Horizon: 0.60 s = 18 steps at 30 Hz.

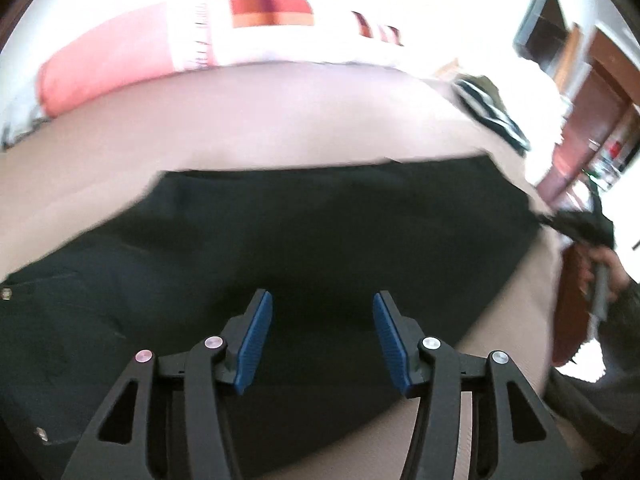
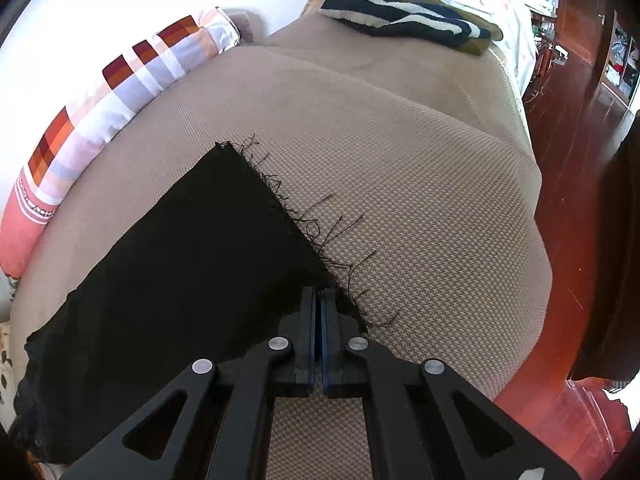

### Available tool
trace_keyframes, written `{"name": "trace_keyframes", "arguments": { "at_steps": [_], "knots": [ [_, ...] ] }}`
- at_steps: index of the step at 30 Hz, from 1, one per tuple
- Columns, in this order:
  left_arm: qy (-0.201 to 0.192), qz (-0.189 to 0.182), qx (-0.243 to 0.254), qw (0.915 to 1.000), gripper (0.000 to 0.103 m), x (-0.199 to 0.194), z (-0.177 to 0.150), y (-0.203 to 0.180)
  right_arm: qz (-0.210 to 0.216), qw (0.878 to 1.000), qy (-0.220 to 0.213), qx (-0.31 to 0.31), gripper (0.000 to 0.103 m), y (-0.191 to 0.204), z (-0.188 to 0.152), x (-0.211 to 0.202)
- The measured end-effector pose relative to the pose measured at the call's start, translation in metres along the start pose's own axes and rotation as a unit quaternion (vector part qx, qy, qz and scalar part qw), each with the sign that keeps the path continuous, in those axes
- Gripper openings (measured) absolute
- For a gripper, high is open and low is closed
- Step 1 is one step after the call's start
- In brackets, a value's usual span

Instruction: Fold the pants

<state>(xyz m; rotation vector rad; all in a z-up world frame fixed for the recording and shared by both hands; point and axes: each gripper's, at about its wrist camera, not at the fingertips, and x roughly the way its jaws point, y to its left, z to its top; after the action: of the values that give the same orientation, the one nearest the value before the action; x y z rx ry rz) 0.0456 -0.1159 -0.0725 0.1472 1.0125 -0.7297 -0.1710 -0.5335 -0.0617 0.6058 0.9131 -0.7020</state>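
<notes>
Left tongs (image 1: 322, 342) released, nothing between them, hovering over the black pants (image 1: 304, 232). Right tongs (image 2: 319, 334) clenched on the frayed hem corner (image 2: 332, 294), low against the beige bed (image 2: 400, 152). Pants lie spread flat, one fold apparently in; further folds and squaring up look left. Fabric runs leftward from right tongs.

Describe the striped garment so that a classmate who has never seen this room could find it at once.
Start at the big beige cushion where the black pants lie spread. Follow it to its far end, away from the checked pillow. There lies a folded navy-and-white striped garment on an olive one; no other fabric here has wavy stripes.
</notes>
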Motion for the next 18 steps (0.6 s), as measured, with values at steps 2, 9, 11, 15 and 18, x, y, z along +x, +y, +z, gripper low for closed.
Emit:
{"name": "trace_keyframes", "arguments": {
  "at_steps": [2, 9, 11, 15, 18],
  "knots": [
    [-0.001, 0.042, -0.025, 0.9988, 0.054, 0.008, 0.003, 0.017, -0.003, 1.000, 0.009, 0.001, 0.002, 0.000, 0.001, -0.001],
    [-0.009, 0.086, -0.081, 0.9930, 0.054, 0.019, 0.009, 0.058, 0.020, 1.000, 0.003, -0.016, 0.014, 0.001, 0.041, -0.017],
    [-0.010, 0.094, -0.083, 0.9921, 0.054, 0.022, 0.012, 0.061, 0.077, 0.996, 0.011, -0.032, 0.014, 0.010, 0.062, -0.009],
    [-0.013, 0.096, -0.106, 0.9896, 0.054, 0.025, 0.011, 0.068, 0.146, 0.986, 0.046, -0.068, 0.014, 0.036, 0.098, 0.028],
    [-0.014, 0.091, -0.127, 0.9876, 0.054, 0.026, 0.012, 0.074, 0.144, 0.984, 0.057, -0.088, 0.014, 0.052, 0.117, 0.051]
  ]
}}
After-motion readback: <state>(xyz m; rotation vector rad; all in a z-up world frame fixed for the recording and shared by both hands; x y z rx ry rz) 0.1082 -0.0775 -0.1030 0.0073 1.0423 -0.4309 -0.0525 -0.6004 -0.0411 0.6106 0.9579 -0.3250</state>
